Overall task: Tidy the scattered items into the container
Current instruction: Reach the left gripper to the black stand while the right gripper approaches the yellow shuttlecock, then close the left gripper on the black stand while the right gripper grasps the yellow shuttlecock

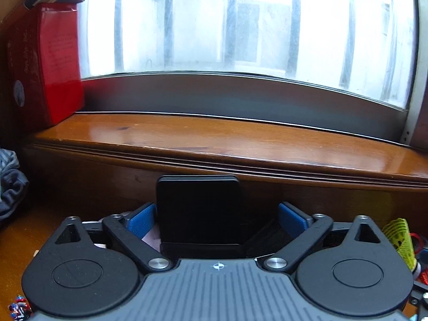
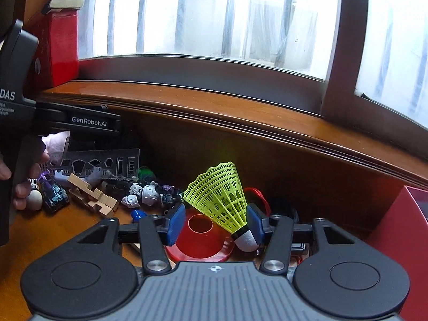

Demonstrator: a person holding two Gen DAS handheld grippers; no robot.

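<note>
- Low in the left wrist view, the left claw (image 1: 216, 218) points level toward the window sill (image 1: 214, 136), its blue pads (image 1: 141, 220) spread wide on either side of a black flat block (image 1: 199, 208) that stands upright between them; whether either pad touches the block cannot be told.
- At the lower right edge of that view sits the yellow shuttlecock (image 1: 400, 238); a grey cloth (image 1: 10, 182) lies at the left edge, and a red box (image 1: 50, 64) stands on the sill at upper left.
- Centre-low in the right wrist view, the right claw (image 2: 215, 223) is held level just above the worktop (image 2: 34, 230), its jaws spread, with the shuttlecock (image 2: 219, 195) tilted between them, white cork end (image 2: 247, 240) down beside the right pad (image 2: 252, 220); contact is unclear.
- A red disc (image 2: 198, 243) lies under the shuttlecock.
- Left of centre are scattered toys: a wooden puzzle piece (image 2: 92, 196), a metal stencil plate (image 2: 104, 163), grey robot parts (image 2: 148, 194) and a dark toy car (image 2: 54, 195).
- A red container (image 2: 404, 240) shows at the right edge.
- At far left, the other claw's body (image 2: 16, 93) is gripped by a hand (image 2: 24, 179).
</note>
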